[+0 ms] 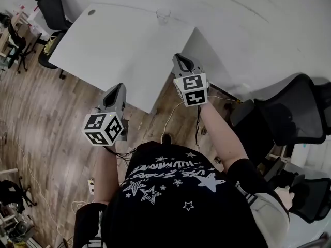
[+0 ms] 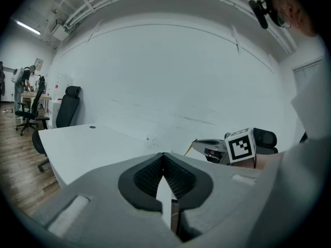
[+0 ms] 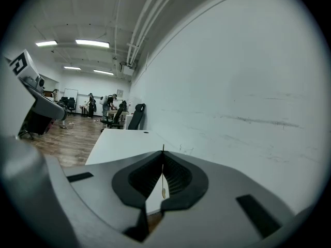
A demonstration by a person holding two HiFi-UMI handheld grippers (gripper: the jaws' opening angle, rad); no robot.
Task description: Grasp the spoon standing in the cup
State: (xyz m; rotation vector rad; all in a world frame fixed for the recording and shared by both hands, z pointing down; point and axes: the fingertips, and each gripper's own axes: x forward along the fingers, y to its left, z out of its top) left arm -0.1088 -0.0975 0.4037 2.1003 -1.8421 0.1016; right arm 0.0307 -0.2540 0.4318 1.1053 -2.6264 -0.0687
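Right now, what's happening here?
A person holds a gripper in each hand. The left gripper and right gripper are both shut and empty, held short of the white table. The clear cup stands at the table's far edge, untouched. The spoon is too small to make out.

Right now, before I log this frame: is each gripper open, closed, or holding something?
Left gripper: closed, holding nothing.
Right gripper: closed, holding nothing.

We see a smooth, matt white bench (image 1: 119, 50), a clear, glossy cup (image 1: 163, 15) and a wood-plank floor (image 1: 31, 118). The left hand-held gripper (image 2: 163, 154) looks matt grey plastic, its pads (image 2: 181, 177) black and ribbed.
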